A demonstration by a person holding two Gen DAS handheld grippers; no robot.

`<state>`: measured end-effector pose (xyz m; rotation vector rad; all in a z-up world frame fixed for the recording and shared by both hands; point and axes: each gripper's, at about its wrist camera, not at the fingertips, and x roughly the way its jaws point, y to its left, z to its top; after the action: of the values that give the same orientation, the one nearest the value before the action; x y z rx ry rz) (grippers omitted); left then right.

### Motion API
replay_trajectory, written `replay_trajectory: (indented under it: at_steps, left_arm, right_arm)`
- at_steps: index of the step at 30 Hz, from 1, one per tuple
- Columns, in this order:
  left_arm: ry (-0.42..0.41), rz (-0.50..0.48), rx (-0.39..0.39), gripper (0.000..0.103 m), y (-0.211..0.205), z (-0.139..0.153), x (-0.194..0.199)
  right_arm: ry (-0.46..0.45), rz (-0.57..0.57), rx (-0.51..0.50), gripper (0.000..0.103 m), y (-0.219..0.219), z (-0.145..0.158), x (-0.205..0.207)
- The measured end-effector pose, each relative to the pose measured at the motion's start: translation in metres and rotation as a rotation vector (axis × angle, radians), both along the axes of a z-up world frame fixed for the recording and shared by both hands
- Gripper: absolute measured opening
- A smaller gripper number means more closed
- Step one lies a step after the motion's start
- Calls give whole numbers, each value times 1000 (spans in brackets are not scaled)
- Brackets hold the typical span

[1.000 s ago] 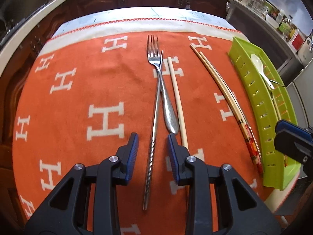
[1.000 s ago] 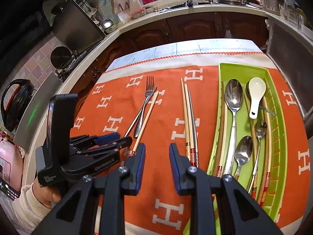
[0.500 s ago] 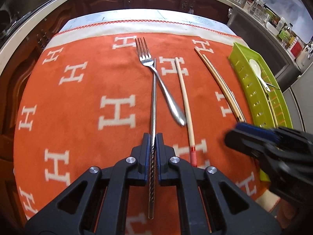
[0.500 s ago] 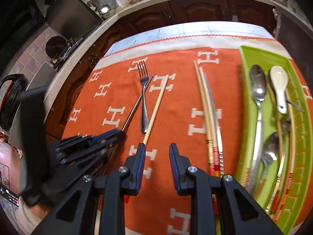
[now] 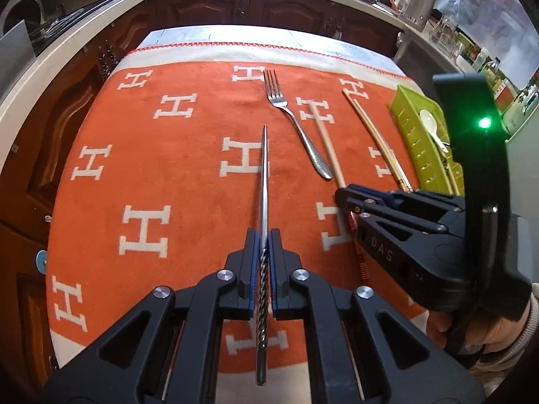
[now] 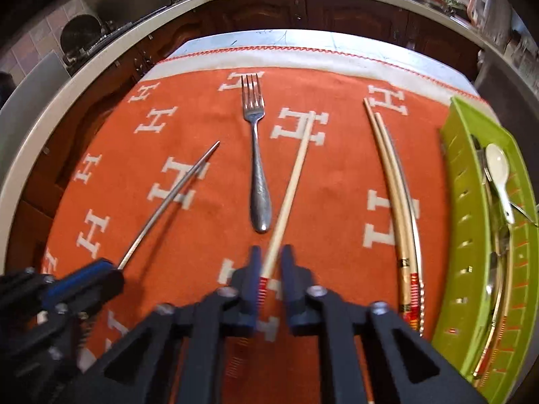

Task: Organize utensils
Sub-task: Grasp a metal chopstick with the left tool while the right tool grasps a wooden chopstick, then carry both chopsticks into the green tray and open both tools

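1. Orange cloth (image 5: 168,175) with white H marks, spread over the surface (image 5: 269,35).
2. Counted loose on the cloth: one fork (image 6: 257,168), one wooden chopstick (image 6: 296,168), and a bundle of sticks (image 6: 390,175) further right, two pale ones side by side with what looks like a third, grey one along their right edge.
3. One green tray (image 6: 461,202) at the right edge, holding one white spoon (image 6: 498,168) among other cutlery too crowded to count.
4. One metal chopstick (image 5: 265,181) clamped in the left tool (image 5: 264,235), pinched tight on its twisted end; long axis running straight out along the tool, thin tip toward the far edge of the cloth.
5. Right tool (image 6: 269,252) closing, with the red-banded near end of the wooden chopstick between its jaws and a gap showing on the right side; blurred in its own view.
6. Wooden chopstick flat on the cloth just right of the fork handle, long axis near to far, far tip leaning slightly right.
7. Fork lying lengthwise too, tines toward the far edge, handle toward the tools.
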<state>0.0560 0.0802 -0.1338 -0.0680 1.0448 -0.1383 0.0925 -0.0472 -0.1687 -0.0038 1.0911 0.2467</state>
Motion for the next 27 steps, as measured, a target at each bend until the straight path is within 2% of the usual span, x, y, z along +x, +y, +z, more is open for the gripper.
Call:
replay_trajectory:
  at_steps: [6, 13, 20, 27]
  left_arm:
    - [-25, -21, -77, 3, -5, 19, -10]
    - [-95, -48, -140, 3, -25, 55, -16]
    - [-127, -79, -131, 3, -51, 70, -16]
    - [-176, -86, -130, 3, -72, 88, -19]
  right_arm:
    - [69, -65, 169, 5, -32, 2, -13]
    - [-1, -136, 295, 5, -82, 35, -46]
    - [-71, -204, 350, 5, -131, 66, -68]
    - [-69, -296, 314, 5, -182, 67, -65]
